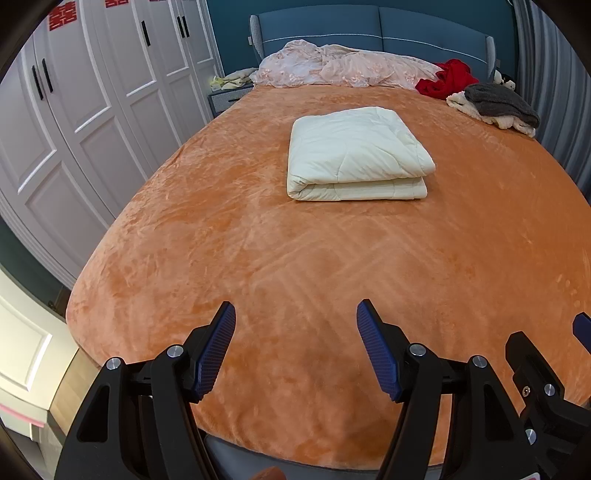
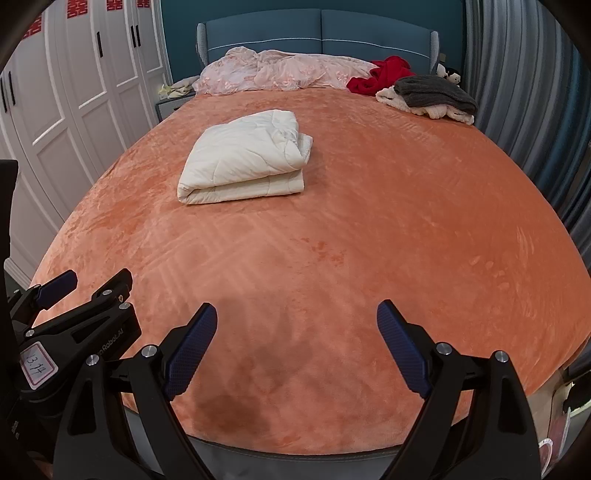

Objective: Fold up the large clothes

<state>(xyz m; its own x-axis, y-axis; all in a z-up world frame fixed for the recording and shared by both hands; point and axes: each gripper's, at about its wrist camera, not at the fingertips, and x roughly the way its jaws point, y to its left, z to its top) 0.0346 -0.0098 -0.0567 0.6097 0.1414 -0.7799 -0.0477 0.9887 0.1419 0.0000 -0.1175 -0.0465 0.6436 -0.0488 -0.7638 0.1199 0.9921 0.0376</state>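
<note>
**Folded Quilt Sits on the Orange Bed**

While both tools hang over the near end of the bed, nothing is in them. The left hand-held gripper [image 1: 296, 325] has its two blue fingers spread wide apart, with only orange blanket showing between them. The right hand-held gripper [image 2: 296, 326] is spread wide too, and it holds nothing. The two sit side by side, and each one peeks into the edge of the other's view.

Under them lies the orange blanket [image 1: 258, 258], soft and fuzzy, covering the whole bed. It has faint brush marks and a darker patch close to the near edge in the right wrist view.

Farther up, near the middle of the bed, rests the white quilt [image 1: 354, 155]. It is folded into a thick, neat block with its rounded fold facing the near left. It lies flat on the blanket, well apart from both tools.

Past it, at the head of the bed, a pink flowery cover [image 1: 340, 66] is bunched up in a long heap. Beside it on the right sits a red cloth [image 1: 447, 79], and next to that a gray cloth [image 1: 498, 99] lies on top of a cream one.

Behind everything stands the blue headboard [image 1: 369, 26]. White wardrobe doors [image 1: 92, 110] run along the left side, and gray-blue curtains [image 2: 517, 92] hang on the right.
</note>
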